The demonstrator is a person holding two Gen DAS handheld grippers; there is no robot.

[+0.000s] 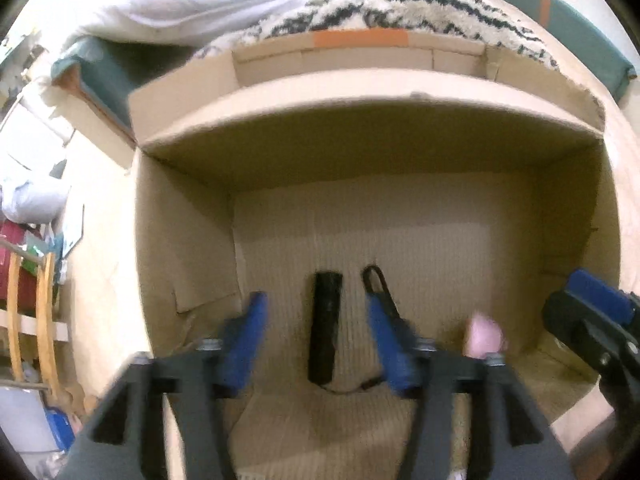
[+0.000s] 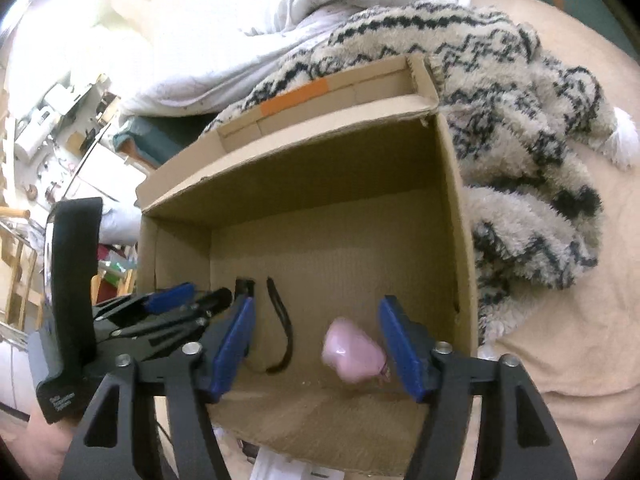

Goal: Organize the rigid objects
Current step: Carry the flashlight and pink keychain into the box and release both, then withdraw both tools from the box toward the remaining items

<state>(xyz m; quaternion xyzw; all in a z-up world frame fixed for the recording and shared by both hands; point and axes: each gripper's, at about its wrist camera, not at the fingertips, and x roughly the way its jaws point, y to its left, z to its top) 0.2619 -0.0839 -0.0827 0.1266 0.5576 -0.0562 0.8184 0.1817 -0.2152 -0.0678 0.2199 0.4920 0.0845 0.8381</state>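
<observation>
Holding both tongs over cardboard box [image 1: 180,216], we see left gripper [image 1: 316,332] spread, black stick-shaped object [image 1: 325,328] lying between pads, untouched, its strap [image 1: 378,288] looping lower centre. Right gripper [image 2: 316,348] spread too, pink object [image 2: 352,354] blurred between pads on box floor. Patterned fleece blanket [image 2: 520,152] upper right; white duvet [image 2: 280,32] top.

A lived-in bedroom at home. A cardboard box [image 2: 452,200] sat on a bed — beige sheet [image 2: 568,360], rumpled white duvet [image 2: 312,8], and a shaggy cream throw with black zigzags [image 2: 532,168] just behind it. Off the left side lay household clutter — wooden furniture [image 1: 44,320], a shelf of small items [image 2: 60,120].
</observation>
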